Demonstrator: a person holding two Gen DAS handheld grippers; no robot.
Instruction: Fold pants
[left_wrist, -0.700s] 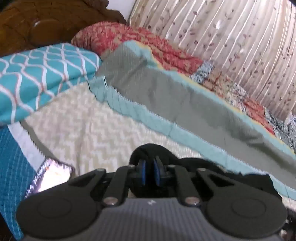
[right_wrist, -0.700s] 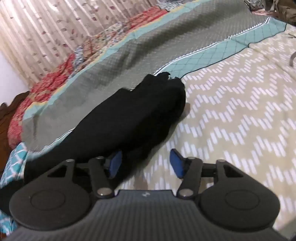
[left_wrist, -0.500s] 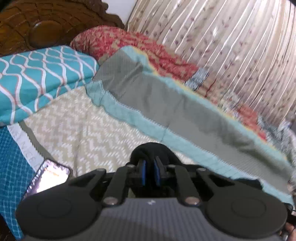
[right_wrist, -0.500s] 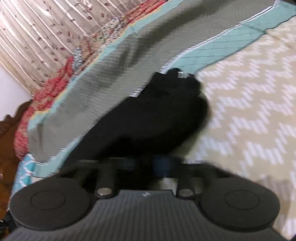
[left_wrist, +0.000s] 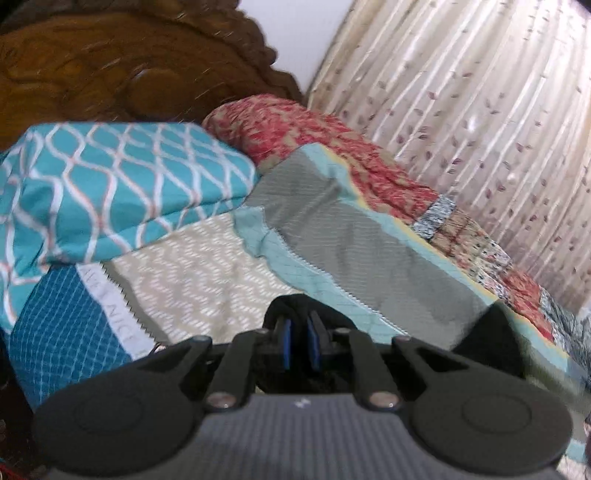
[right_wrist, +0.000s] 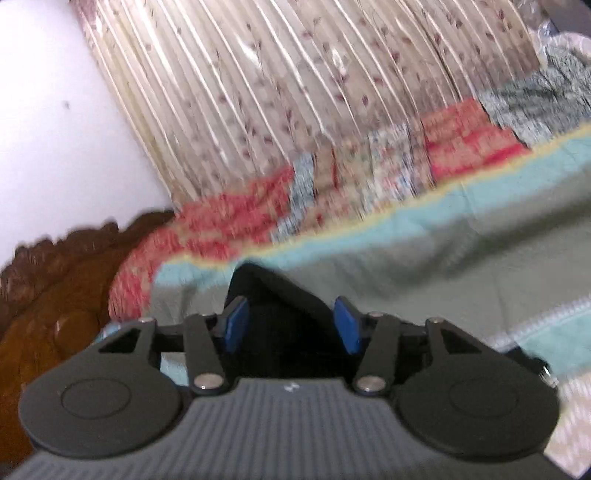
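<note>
The black pants (left_wrist: 291, 306) bulge up just beyond my left gripper (left_wrist: 298, 343), which is shut on a fold of them. Another dark part of the pants (left_wrist: 495, 347) hangs at the right of that view. In the right wrist view, a thick bunch of the black pants (right_wrist: 266, 288) fills the gap of my right gripper (right_wrist: 291, 325). Its blue pads (right_wrist: 234, 325) press on the bunch from both sides, and the cloth rises in a peak above them. The rest of the pants is hidden below both grippers.
A grey and teal blanket (left_wrist: 351, 240) lies across the beige chevron bedsheet (left_wrist: 192, 273). A teal patterned pillow (left_wrist: 110, 188) and a red quilt (left_wrist: 325, 147) rest against the carved wooden headboard (left_wrist: 110, 66). A striped curtain (right_wrist: 295, 92) hangs behind the bed.
My right gripper, open beside the pants lying flat, has closed on them and swung up toward the curtain. The left gripper, still shut on the cloth, moved toward the pillow and headboard.
</note>
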